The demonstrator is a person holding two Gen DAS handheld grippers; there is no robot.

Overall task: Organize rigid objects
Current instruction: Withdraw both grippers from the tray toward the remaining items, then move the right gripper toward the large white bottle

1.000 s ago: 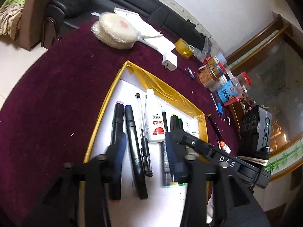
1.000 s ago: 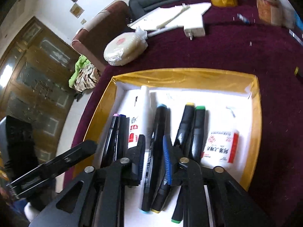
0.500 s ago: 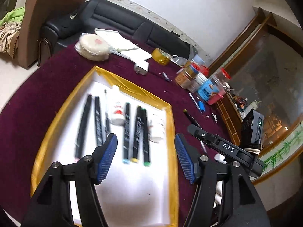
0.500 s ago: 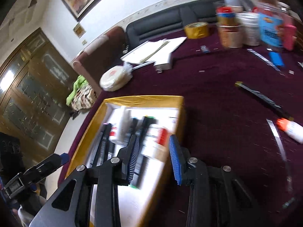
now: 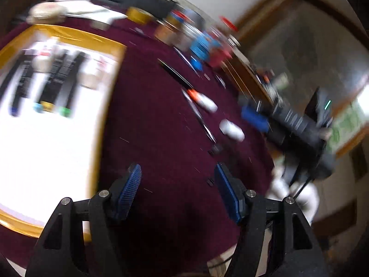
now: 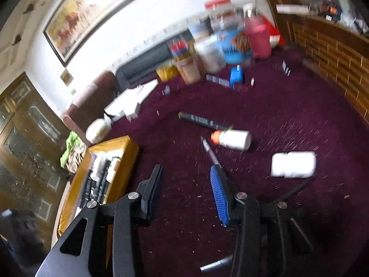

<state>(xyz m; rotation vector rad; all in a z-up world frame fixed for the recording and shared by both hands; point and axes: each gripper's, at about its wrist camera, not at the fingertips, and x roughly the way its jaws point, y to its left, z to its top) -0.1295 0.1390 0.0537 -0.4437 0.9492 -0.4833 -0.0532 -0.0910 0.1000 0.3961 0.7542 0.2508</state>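
White bottle [image 6: 233, 139] lies beyond right gripper [image 6: 186, 180], jaws empty, apart.

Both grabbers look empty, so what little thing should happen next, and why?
Probably ease the right gripper, whose jaws have just been opening and are empty, toward the orange-capped white bottle lying on the maroon cloth, outside the yellow-edged tray.

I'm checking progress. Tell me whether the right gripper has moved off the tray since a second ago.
Yes. The right gripper was over the markers in the yellow-rimmed tray; now it is over bare cloth to the tray's right, its fingers having just been opening, nothing between them.
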